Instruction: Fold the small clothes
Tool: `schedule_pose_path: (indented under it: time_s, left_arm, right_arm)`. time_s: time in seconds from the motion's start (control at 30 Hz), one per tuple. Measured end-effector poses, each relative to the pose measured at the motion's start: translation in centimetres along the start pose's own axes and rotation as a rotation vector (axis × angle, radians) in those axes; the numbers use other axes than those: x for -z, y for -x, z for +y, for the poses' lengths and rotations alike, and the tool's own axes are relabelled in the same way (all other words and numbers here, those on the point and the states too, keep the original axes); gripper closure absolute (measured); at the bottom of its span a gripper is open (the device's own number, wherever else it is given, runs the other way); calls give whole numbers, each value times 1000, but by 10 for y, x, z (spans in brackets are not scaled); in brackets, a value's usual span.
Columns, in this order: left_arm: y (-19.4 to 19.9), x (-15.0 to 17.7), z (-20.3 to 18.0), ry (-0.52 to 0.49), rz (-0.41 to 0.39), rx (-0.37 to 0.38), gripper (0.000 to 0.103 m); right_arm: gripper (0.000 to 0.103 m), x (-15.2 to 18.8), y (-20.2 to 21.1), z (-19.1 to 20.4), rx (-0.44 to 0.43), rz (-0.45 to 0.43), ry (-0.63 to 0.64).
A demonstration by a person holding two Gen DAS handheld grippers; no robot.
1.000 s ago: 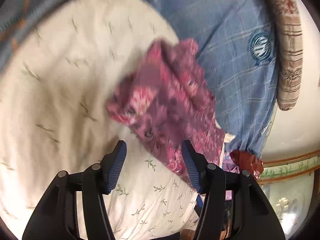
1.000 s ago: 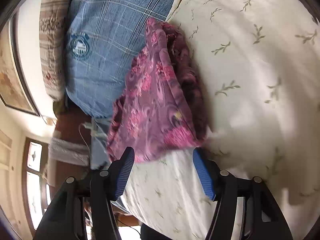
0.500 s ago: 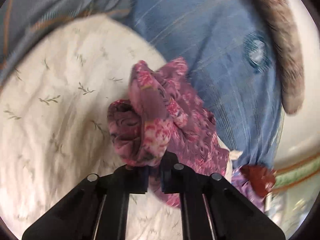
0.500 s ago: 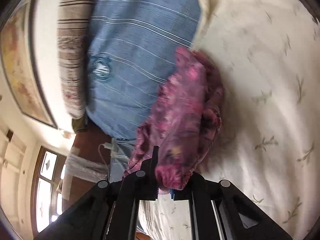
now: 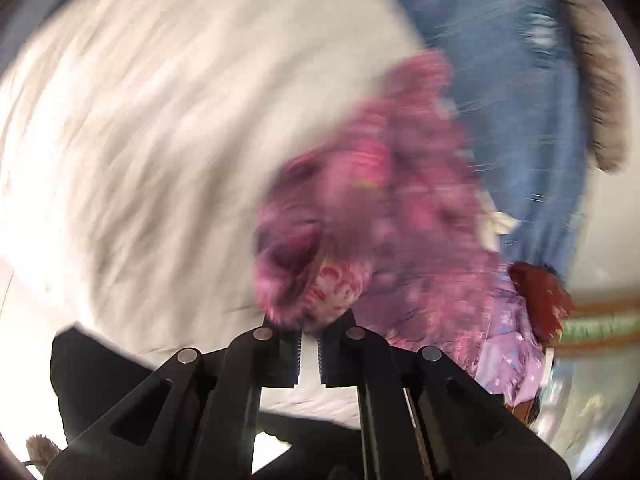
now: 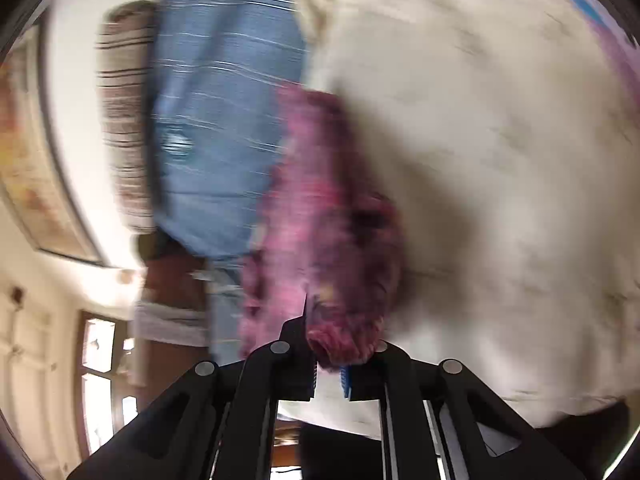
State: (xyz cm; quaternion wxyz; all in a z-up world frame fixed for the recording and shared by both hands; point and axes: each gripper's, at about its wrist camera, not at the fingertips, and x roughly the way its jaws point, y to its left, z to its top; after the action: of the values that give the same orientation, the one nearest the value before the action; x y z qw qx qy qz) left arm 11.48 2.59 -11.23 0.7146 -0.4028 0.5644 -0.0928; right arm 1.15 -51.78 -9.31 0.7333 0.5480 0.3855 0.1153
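A small pink and purple floral garment (image 5: pixel 384 216) hangs bunched over a cream bedsheet (image 5: pixel 160 120). My left gripper (image 5: pixel 310 330) is shut on one bunched edge of it. In the right wrist view the same garment (image 6: pixel 324 232) hangs from my right gripper (image 6: pixel 330 356), which is shut on another edge. Both views are motion-blurred, and the fabric hides the fingertips.
A blue striped cloth (image 5: pixel 520 92) with a round logo lies beyond the garment, also in the right wrist view (image 6: pixel 224 120). A striped brown pillow (image 6: pixel 124 120) lies beside it. A lilac cloth (image 5: pixel 508 352) and a red item (image 5: pixel 540 296) lie at the bed's edge.
Both grippers went from open beside the garment to shut on its edges. They now lift and pull it back, with strong blur.
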Motion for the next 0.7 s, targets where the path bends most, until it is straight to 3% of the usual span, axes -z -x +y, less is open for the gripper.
schedule_pose_path:
  time_s: [0.07,0.17,0.27,0.3,0.33,0.37,0.43,0.57,0.7]
  left_arm:
    - [15,4,4,-26,-16,9,99]
    - [56,14,-18,-227,-90,-11,98]
    - [88,23,-60,-484,-205,-120,88]
    - [93,26,-77,-568,-233,-150,64]
    - [92,27,-93,-641,-242,-183,32]
    - [88,26,-109,-693,-262,-219,25]
    - [71,28,-135,-813,-308,-273,25]
    - [13,22,-170,-1011,-288,-443,25]
    - [-32,26,-182,-1183,-284,-614,25]
  right_arm:
    - [87,4,1,-6,53,16,-3]
    - [81,1,21,7,55,-18,40]
    - [68,-7,45,27,103,-100,133]
    - [65,-11,52,34,108,-127,151]
    - [63,-14,53,37,104,-137,154]
    - [63,-17,53,42,88,-145,153]
    - [63,-19,48,47,73,-143,151]
    - [63,-18,30,57,63,-96,160]
    - [63,-16,18,60,67,-51,168]
